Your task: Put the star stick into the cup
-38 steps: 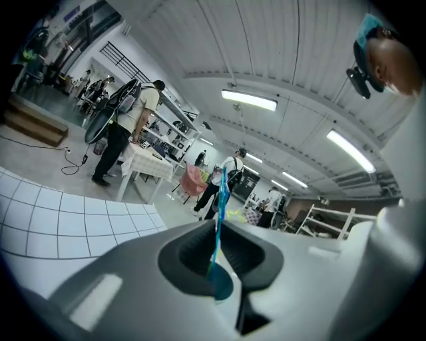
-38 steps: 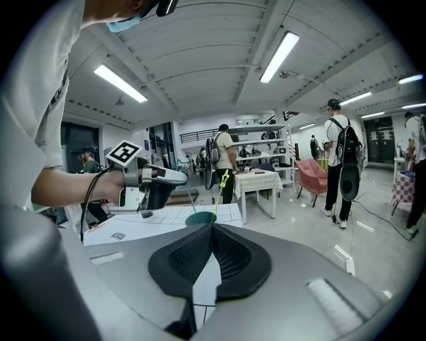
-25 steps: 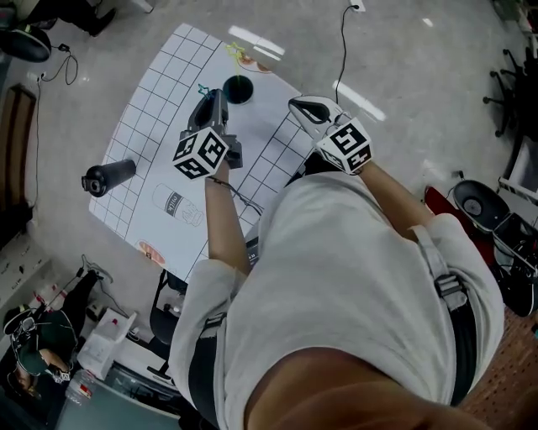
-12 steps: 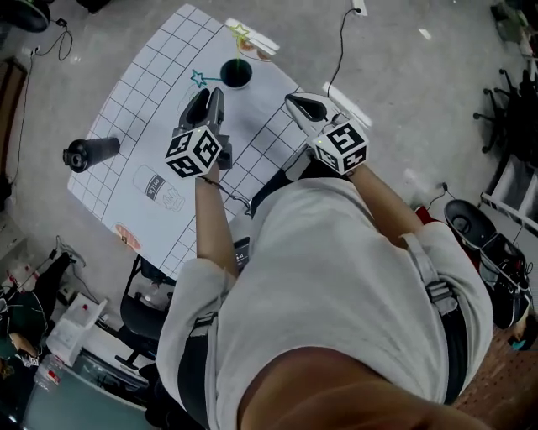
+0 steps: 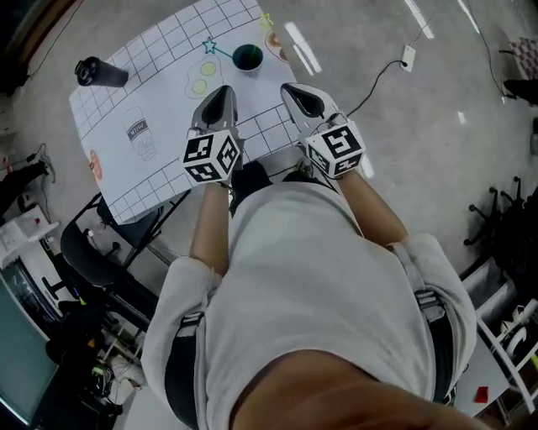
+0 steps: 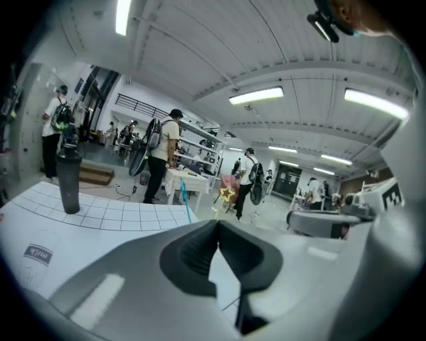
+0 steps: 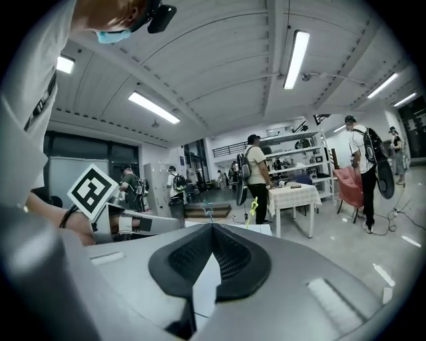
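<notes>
In the head view a dark cup (image 5: pixel 247 57) stands at the far side of the white gridded mat (image 5: pixel 160 59). A blue star stick (image 5: pixel 209 45) leans out of the cup to the left, and a yellow star stick (image 5: pixel 266 21) rises behind it. My left gripper (image 5: pixel 224 91) is shut and empty, well short of the cup. My right gripper (image 5: pixel 295 89) hangs beside it, also shut and empty. In the left gripper view (image 6: pixel 217 223) the yellow star (image 6: pixel 227 193) and the blue stick (image 6: pixel 186 208) show above the jaws. The right gripper view (image 7: pixel 213 226) shows both stars far off.
A black bottle (image 5: pixel 99 72) stands on the mat's far left corner, also seen as the bottle (image 6: pixel 68 180) in the left gripper view. A milk carton drawing (image 5: pixel 139 131) is printed on the mat. Chairs (image 5: pixel 101 260) crowd the floor left of the table; people stand in the background.
My left gripper has drawn back from the cup toward the near table edge, leaving the blue star stick leaning in the cup. The head view has swung, and both grippers now sit side by side.
</notes>
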The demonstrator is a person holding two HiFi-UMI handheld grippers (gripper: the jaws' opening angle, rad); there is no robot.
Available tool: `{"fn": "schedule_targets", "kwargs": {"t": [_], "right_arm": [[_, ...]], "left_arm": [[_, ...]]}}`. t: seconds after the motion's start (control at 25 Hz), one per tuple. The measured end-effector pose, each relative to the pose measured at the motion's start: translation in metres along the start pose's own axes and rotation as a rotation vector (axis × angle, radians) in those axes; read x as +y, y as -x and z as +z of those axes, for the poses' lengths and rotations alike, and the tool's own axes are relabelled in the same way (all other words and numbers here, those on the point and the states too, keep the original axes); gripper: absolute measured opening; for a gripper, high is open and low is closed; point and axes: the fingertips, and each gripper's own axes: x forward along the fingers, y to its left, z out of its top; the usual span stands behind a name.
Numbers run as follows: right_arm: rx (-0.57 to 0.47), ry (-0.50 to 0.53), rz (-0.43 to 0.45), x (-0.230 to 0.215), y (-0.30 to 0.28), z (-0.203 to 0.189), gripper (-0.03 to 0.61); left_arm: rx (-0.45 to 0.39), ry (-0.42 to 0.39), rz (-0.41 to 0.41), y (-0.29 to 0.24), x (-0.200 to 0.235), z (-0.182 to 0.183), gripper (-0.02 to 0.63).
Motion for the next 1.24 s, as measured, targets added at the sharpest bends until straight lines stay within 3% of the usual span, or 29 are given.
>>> {"fn": "schedule_targets", "kwargs": {"t": [0.24,0.4,0.6,0.88,1.24], "right_arm": [[-0.005,0.035,0.062,-0.010,0.030,0.010,-0.002],[-0.009,0.039,0.107,-0.008,0.052,0.010,-0.002],[-0.039,0.040,0.117,-0.011,0.077,0.012,-0.002],[-0.062,0.039,0.109,-0.010,0.099,0.009,-0.002],[-0.056,0.032,0.103,-0.001,0.108,0.001,-0.002]], "left_arm": [[-0.113,0.011,0.181,0.029,-0.054,-0.014,0.003],[-0.123,0.020,0.245,0.041,-0.083,-0.029,0.003],[-0.113,-0.030,0.275,0.049,-0.111,-0.032,0.003],[-0.098,-0.077,0.249,0.052,-0.144,-0.037,0.003],[-0.093,-0.074,0.245,0.067,-0.153,-0.042,0.003]]}}
